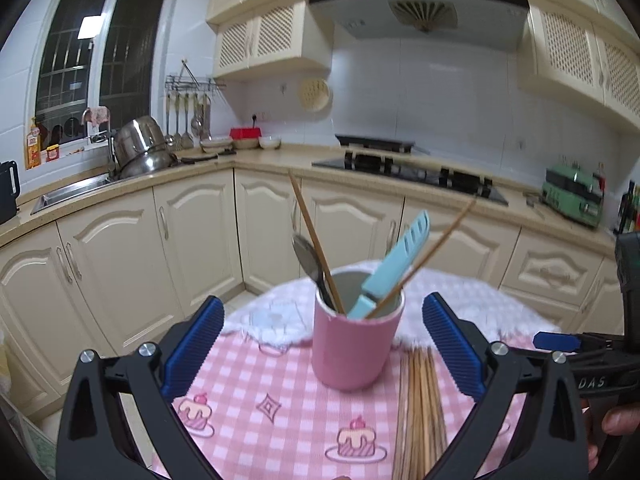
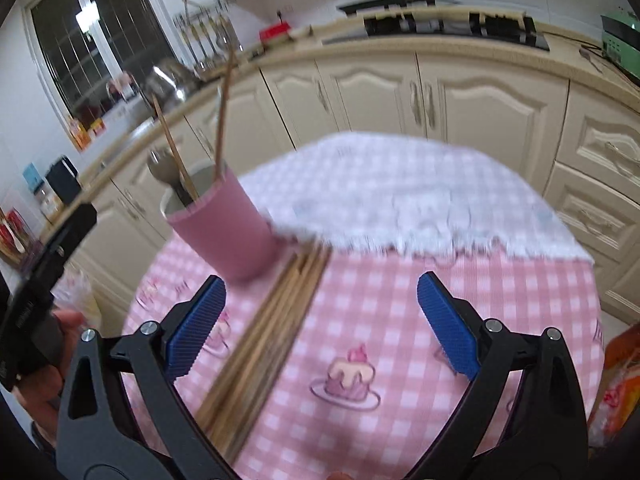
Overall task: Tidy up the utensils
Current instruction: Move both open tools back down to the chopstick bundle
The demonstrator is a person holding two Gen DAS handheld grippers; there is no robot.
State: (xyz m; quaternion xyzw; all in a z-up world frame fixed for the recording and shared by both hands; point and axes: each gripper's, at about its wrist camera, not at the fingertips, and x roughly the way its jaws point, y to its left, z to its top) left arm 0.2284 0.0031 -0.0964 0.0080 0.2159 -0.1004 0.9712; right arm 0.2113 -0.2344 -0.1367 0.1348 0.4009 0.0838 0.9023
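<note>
A pink cup (image 1: 352, 344) stands on the pink checked tablecloth (image 1: 256, 396). It holds a light blue knife (image 1: 394, 264), a metal spoon (image 1: 310, 258) and two wooden chopsticks (image 1: 310, 232). A bundle of wooden chopsticks (image 1: 418, 412) lies on the cloth to the right of the cup. My left gripper (image 1: 322, 350) is open and empty, with the cup between and just beyond its fingers. My right gripper (image 2: 320, 320) is open and empty above the bundle (image 2: 264, 336), with the cup (image 2: 228, 228) to its far left. The right gripper's tip shows in the left wrist view (image 1: 560, 342).
The small round table's far half is covered by a white fringed cloth (image 2: 400, 192). Cream kitchen cabinets (image 1: 192, 240) surround the table. The counter carries a sink (image 1: 72, 192), steel pots (image 1: 140, 148), a gas hob (image 1: 412, 172) and a green appliance (image 1: 572, 196).
</note>
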